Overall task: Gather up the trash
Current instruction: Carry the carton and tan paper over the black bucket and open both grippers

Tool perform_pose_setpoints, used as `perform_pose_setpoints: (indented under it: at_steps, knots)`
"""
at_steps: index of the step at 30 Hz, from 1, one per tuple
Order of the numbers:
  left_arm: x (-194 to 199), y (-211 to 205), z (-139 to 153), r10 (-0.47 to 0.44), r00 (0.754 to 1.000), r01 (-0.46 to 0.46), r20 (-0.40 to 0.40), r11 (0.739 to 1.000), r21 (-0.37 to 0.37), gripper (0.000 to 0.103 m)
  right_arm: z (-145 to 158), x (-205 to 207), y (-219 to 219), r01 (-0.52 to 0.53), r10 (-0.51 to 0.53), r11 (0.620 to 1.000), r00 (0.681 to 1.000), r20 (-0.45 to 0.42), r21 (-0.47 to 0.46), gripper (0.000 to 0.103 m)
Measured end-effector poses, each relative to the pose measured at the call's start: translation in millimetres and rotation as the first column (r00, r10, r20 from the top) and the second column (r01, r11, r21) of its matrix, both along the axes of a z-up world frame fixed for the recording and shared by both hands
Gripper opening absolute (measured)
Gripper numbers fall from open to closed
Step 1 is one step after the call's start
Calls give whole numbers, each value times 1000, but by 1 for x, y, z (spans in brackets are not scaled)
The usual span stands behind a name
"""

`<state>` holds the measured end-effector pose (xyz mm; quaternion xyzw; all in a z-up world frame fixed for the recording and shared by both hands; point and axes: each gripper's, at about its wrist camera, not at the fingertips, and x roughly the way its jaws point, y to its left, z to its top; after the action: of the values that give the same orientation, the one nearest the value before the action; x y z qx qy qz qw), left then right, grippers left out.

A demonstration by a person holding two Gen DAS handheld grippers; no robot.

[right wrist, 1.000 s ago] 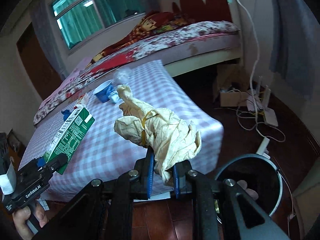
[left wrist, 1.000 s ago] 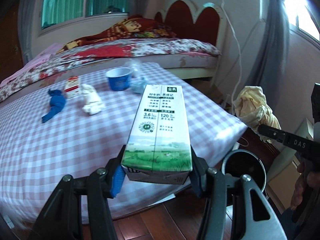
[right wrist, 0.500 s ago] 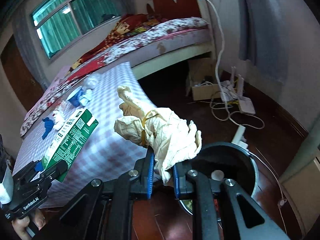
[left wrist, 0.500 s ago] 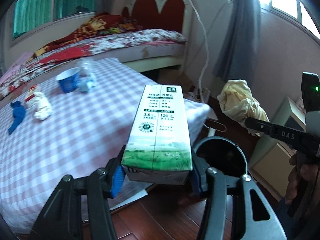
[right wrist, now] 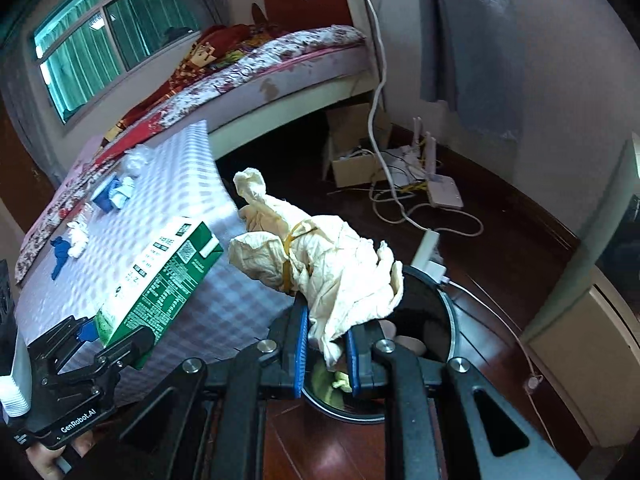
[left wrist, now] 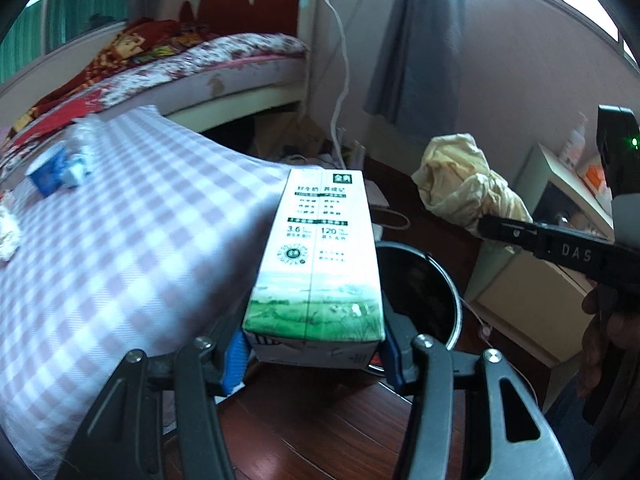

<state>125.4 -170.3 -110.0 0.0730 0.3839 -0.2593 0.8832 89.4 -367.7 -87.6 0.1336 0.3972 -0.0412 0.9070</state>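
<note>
From the left wrist, the left gripper (left wrist: 314, 354) clamps the base of a milk carton (left wrist: 320, 256), a blue pad against each side wall, and the carton juts forward between the checked table (left wrist: 120, 248) and the black trash bin (left wrist: 424, 292) on the floor just beyond it. The stiff, flat card walls suit a grip low across the narrow faces; it looks light and probably empty, so too hard a squeeze could buckle it. Off to the right, the yellowish crumpled paper (left wrist: 468, 192) hangs from the other tool. From the right wrist, the right gripper (right wrist: 326, 348) is pinched nearly closed on the lower tail of that paper (right wrist: 332, 276), held above the bin (right wrist: 440, 320). It is soft and featherweight, bound by a rubber band; the bunched tail is a fair hold, though thin paper could tear or slip. More scraps remain on the table (right wrist: 160, 208).
</note>
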Motion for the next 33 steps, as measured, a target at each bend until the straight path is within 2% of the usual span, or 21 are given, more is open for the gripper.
perform_pose_setpoints:
  at_steps: [6, 12, 20, 27, 29, 31, 33]
  knots:
    - [-2, -24, -10, -50, 999, 50, -23, 999, 17, 55, -12, -8, -21, 33, -34, 999, 999, -32, -5, 17]
    - [7, -40, -32, -74, 991, 76, -113, 997, 13, 55, -34, -8, -31, 22, -25, 999, 995, -96, -25, 17]
    - [16, -61, -69, -104, 967, 115, -232, 993, 31, 55, -71, 7, -42, -24, 13, 998, 979, -203, -55, 17]
    - [32, -69, -89, -101, 939, 111, -328, 994, 11, 55, -101, 23, -45, -82, 60, 994, 958, -282, -66, 18]
    - [35, -71, -96, -109, 927, 117, -360, 993, 0, 56, -107, 28, -45, -96, 69, 992, 953, -296, -78, 18]
    - [36, -76, -98, -117, 925, 126, -360, 992, 2, 57, -111, 31, -46, -100, 71, 992, 949, -307, -80, 18]
    - [37, -80, -100, -125, 918, 137, -376, 990, 7, 62, -120, 36, -49, -118, 90, 991, 938, -335, -63, 23]
